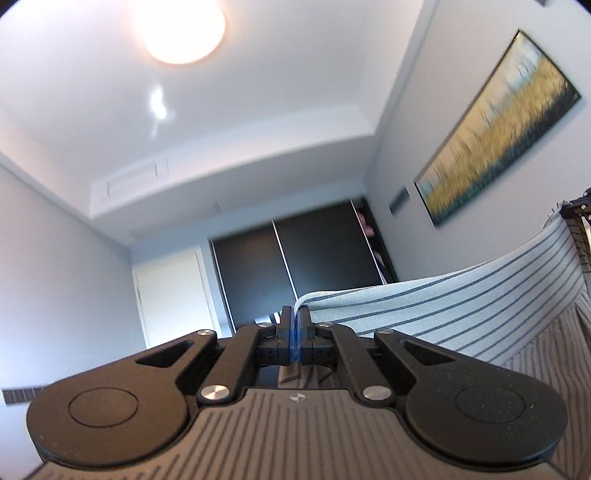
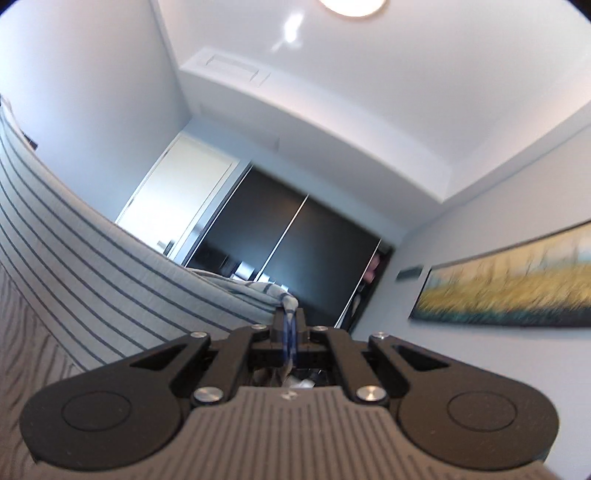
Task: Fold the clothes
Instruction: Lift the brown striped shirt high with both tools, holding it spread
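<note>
A light blue garment with thin dark stripes hangs stretched between both grippers, held up in the air. My left gripper is shut on one corner of its top edge, and the cloth runs off to the right toward the other gripper. In the right wrist view my right gripper is shut on the opposite corner, and the striped garment sweeps away to the left. Both grippers point slightly upward toward the far wall.
A brown striped bedcover lies below the cloth, seen also as bedcover. Ahead stand dark sliding wardrobe doors and a white door. A framed yellow painting hangs on the right wall. A ceiling lamp glows overhead.
</note>
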Tool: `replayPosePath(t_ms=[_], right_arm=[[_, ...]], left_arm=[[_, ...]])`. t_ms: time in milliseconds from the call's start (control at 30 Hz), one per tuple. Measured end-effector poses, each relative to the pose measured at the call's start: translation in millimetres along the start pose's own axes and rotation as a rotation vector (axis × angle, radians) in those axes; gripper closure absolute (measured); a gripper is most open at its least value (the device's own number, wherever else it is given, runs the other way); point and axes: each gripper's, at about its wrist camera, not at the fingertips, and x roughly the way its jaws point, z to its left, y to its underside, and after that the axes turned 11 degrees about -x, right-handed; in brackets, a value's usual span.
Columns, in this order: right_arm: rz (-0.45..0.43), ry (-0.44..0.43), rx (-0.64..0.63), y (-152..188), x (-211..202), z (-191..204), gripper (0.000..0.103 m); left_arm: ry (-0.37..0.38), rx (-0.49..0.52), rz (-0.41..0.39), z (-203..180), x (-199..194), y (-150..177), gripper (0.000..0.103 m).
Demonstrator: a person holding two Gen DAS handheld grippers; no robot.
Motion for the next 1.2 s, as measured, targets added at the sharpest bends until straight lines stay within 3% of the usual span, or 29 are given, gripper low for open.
replayPosePath(t_ms=[167,267,833,1000,1200], right_arm=[[-0.067,0.085,-0.010,-23.9,-27.9,-23.6,0.101],[-0.100,0.122,0.000,-31.0,-41.6,-32.1,0.101],[-0.193,0.199,0.014,-39.0,-80.6,-45.9,0.100],[-0.151,0.143,-0.004,-26.2,-60.0,-29.4,0.100],[-0.042,0.030,-0.014,6.1,1.9,11.5,0.100]], left_arm=[[-0.018,0.021,-0.118,-16.7,-21.9,-33.0,0.103],[-0.014,0.027,-0.145,-24.9,-27.7,-42.3,0.103],[-0.021,0.042,-0.195,-27.8,-53.7,-50.6,0.103],[-0.038,0.075,-0.088,-25.6,-23.6,-30.7,0.103],[-0.066,0.101,0.072,-11.8,29.7,22.4,0.103]])
